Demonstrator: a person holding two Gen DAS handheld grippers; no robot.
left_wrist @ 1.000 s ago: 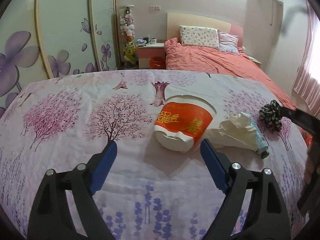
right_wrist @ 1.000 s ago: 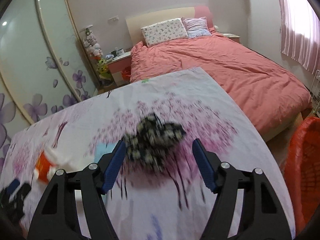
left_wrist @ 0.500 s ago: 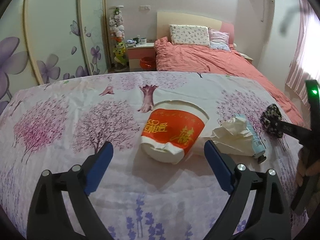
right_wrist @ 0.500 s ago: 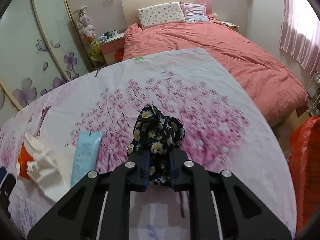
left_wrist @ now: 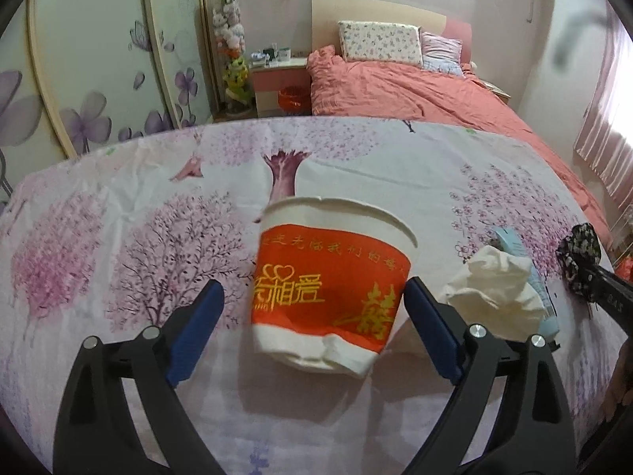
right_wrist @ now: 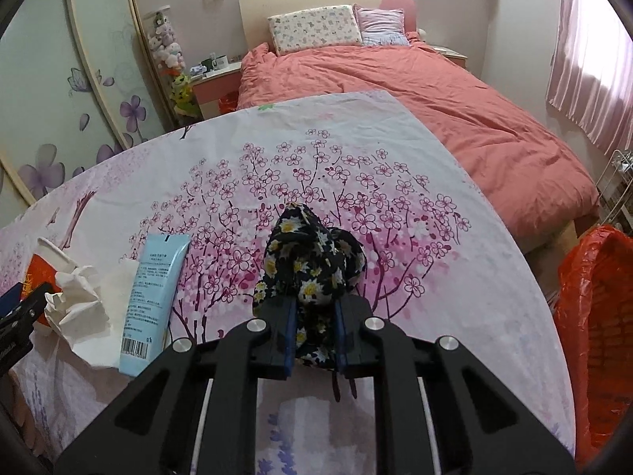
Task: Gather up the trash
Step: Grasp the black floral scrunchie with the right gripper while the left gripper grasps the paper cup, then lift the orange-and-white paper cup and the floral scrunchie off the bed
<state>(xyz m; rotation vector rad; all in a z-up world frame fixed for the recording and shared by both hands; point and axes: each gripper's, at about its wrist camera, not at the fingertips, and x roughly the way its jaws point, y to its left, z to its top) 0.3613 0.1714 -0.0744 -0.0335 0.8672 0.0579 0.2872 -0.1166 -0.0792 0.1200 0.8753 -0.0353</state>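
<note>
A crushed red and white paper cup (left_wrist: 332, 289) lies on the floral cloth, between the open blue fingers of my left gripper (left_wrist: 312, 316), which do not touch it. Right of it lie a crumpled white tissue (left_wrist: 498, 293) and a light blue tube (right_wrist: 152, 297). My right gripper (right_wrist: 314, 332) is shut on a black floral scrunchie (right_wrist: 312, 261) and holds it just above the cloth. The scrunchie also shows in the left wrist view (left_wrist: 579, 253) at the far right. The tissue (right_wrist: 75, 308) and cup (right_wrist: 39, 273) show at the left of the right wrist view.
An orange-red bag-lined bin (right_wrist: 597, 324) stands beside the table at the right. A bed with a coral duvet (right_wrist: 415, 91) lies beyond the table. A nightstand (left_wrist: 277, 79) and wardrobe doors (left_wrist: 99, 59) are at the back left.
My left gripper moved forward until the cup sits between its open fingers. My right gripper closed on the scrunchie and now holds it slightly raised.
</note>
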